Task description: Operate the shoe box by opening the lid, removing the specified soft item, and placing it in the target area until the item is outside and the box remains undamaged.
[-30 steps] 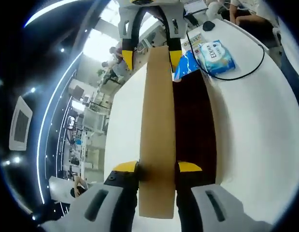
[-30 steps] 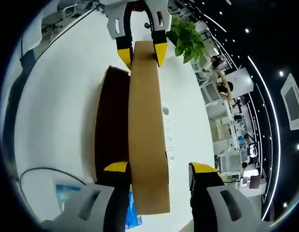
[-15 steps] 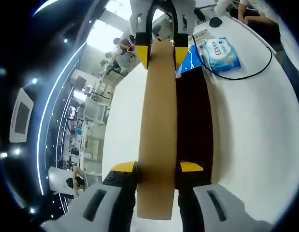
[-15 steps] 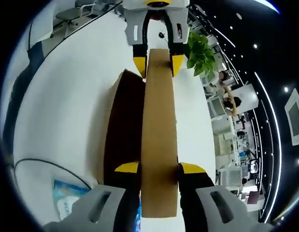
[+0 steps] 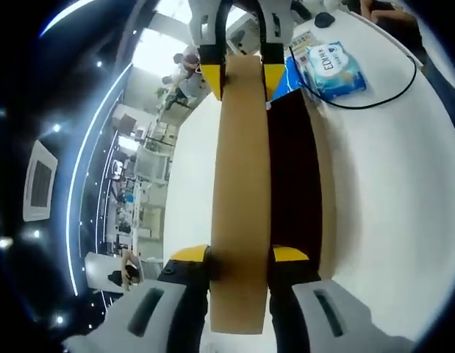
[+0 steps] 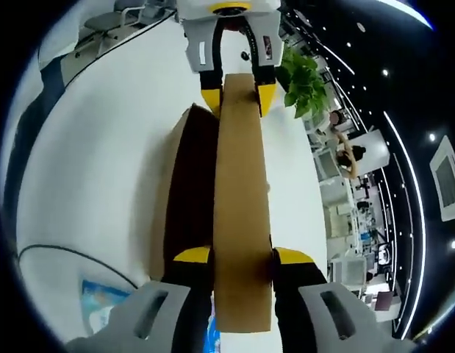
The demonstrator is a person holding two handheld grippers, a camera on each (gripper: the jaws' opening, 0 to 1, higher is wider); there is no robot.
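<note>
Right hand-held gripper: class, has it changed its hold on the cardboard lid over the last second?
Yes. The right hand-held gripper was open around the lid, one jaw standing clear; now both jaws press the lid's end, above the white table.

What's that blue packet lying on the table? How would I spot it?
Start from the big white table and find the long brown cardboard lid held up at both ends. Past its far end, a black cable loops around a soft blue-and-white packet; nothing else there is so blue.
</note>
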